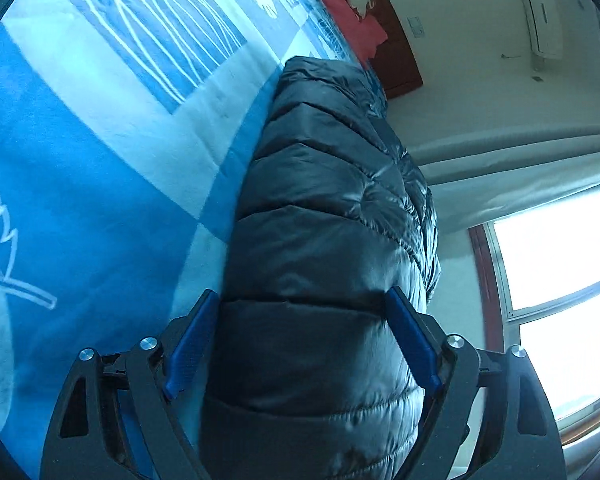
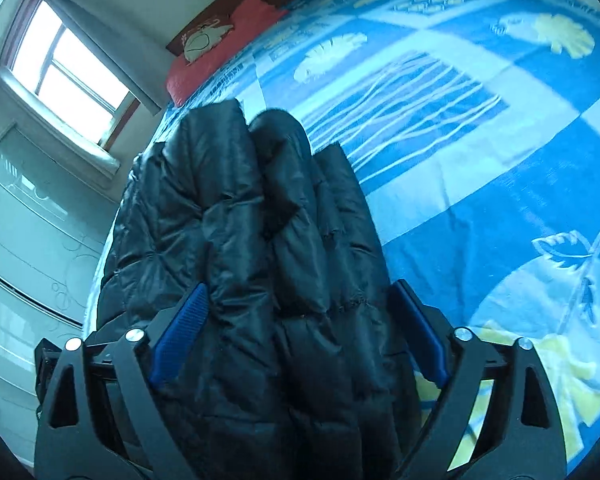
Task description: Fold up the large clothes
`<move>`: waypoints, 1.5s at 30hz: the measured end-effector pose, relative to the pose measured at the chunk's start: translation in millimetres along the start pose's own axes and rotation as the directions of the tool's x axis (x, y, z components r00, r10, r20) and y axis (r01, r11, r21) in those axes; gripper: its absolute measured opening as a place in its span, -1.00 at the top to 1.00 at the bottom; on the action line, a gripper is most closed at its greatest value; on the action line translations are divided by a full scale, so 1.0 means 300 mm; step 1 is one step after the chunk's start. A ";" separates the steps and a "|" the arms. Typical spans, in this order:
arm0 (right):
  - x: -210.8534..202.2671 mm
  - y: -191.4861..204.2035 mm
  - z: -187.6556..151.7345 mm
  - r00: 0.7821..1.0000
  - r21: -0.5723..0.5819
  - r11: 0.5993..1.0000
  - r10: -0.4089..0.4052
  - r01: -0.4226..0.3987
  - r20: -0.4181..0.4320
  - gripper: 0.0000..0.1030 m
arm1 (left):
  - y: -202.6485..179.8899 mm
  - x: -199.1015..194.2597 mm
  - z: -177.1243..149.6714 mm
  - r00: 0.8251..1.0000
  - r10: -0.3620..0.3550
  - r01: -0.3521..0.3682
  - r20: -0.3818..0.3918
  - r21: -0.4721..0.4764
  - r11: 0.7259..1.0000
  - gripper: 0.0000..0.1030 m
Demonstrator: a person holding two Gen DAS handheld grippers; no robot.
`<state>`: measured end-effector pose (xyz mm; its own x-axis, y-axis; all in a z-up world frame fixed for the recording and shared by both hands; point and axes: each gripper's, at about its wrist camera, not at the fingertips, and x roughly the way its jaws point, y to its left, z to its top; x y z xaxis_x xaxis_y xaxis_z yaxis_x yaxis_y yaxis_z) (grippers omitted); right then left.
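A black quilted puffer jacket (image 1: 320, 200) lies bunched lengthwise on the blue patterned blanket (image 1: 100, 140), near the bed's edge. In the left wrist view my left gripper (image 1: 302, 292) straddles the near end of the jacket. Its blue pads (image 1: 192, 344) stand wide on either side, and the padding fills the gap between them. In the right wrist view the jacket (image 2: 240, 200) shows as several puffy folds. My right gripper (image 2: 299, 284) stands wide over its near end, with the fabric lying loose between the blue pads (image 2: 180, 336). The blanket (image 2: 480, 160) spreads out to the right.
A red pillow (image 1: 356, 12) (image 2: 212, 52) lies at the head of the bed against a brown headboard (image 1: 400, 60). A bright window (image 1: 560, 260) (image 2: 68, 68) and a frosted glass door (image 2: 20, 220) are beyond the jacket's side of the bed. An air conditioner (image 1: 540, 12) hangs on the wall.
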<state>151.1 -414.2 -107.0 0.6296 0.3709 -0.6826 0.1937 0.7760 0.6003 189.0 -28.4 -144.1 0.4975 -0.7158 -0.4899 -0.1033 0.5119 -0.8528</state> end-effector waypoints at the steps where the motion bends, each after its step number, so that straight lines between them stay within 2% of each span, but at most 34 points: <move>1: 0.015 -0.010 0.005 1.000 0.014 1.000 0.019 -0.019 -0.011 -0.88 | -0.007 0.018 0.009 1.000 0.004 -0.004 -0.005 0.009 1.000 -0.68; 3: 0.041 -0.024 0.013 0.998 0.029 0.998 0.059 -0.059 -0.027 -0.91 | -0.019 0.046 0.026 1.000 0.011 -0.010 -0.018 0.020 1.000 -0.70; 6: 0.058 -0.009 0.014 0.997 -0.010 0.998 0.066 -0.066 -0.045 -0.89 | -0.043 0.077 0.014 0.999 0.023 -0.022 -0.026 0.060 0.998 -0.68; 7: 0.060 -0.003 0.011 0.996 -0.022 0.997 0.074 -0.075 -0.049 -0.74 | -0.053 0.083 0.008 0.999 0.024 -0.022 -0.029 0.083 0.996 -0.64; 8: 0.062 0.002 0.007 0.994 -0.030 0.995 0.096 -0.098 -0.056 -0.51 | -0.057 0.075 0.001 0.999 0.019 -0.016 -0.031 0.090 0.996 -0.62; 11: 0.058 0.007 -0.004 0.990 -0.019 0.991 0.134 -0.135 -0.052 -0.19 | -0.078 0.070 0.006 0.999 0.016 -0.013 -0.030 0.100 0.995 -0.49; 14: 0.047 0.033 -0.013 0.987 -0.022 0.987 0.156 -0.157 -0.034 -0.01 | -0.127 0.046 0.008 0.999 0.035 -0.031 -0.018 0.161 0.987 -0.45; 19: 0.056 0.103 -0.030 0.975 -0.031 0.975 0.222 -0.222 -0.013 0.11 | -0.196 -0.034 0.046 0.999 0.042 -0.048 0.030 0.255 0.966 -0.45; 23: 0.124 0.210 -0.028 0.964 -0.052 0.963 0.265 -0.266 -0.033 0.14 | -0.206 -0.119 0.097 0.996 0.048 -0.067 0.070 0.294 0.953 -0.45; 28: 0.226 0.312 -0.038 0.951 -0.044 0.951 0.302 -0.306 -0.071 0.14 | -0.154 -0.210 0.161 0.991 0.078 -0.108 0.112 0.285 0.953 -0.45; 32: 0.286 0.364 -0.072 0.951 -0.040 0.952 0.299 -0.303 -0.083 0.14 | -0.068 -0.233 0.199 0.987 0.107 -0.134 0.122 0.241 0.961 -0.45; 37: 0.313 0.347 -0.078 0.957 -0.020 0.960 0.277 -0.280 -0.084 0.12 | 0.036 -0.206 0.206 0.986 0.133 -0.151 0.103 0.189 0.970 -0.48; 40: 0.314 0.343 -0.076 0.960 -0.017 0.963 0.268 -0.271 -0.084 0.05 | 0.055 -0.201 0.207 0.986 0.128 -0.148 0.112 0.198 0.969 -0.54; 45: 0.301 0.358 -0.074 0.968 -0.035 0.971 0.232 -0.237 -0.093 -0.19 | 0.061 -0.223 0.222 0.990 0.111 -0.126 0.085 0.196 0.973 -0.55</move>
<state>212.1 -286.0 -113.2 0.5848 0.5868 -0.5601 0.0126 0.6838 0.7296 211.2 60.3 -114.8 0.5543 -0.6113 -0.5648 0.0052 0.6811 -0.7321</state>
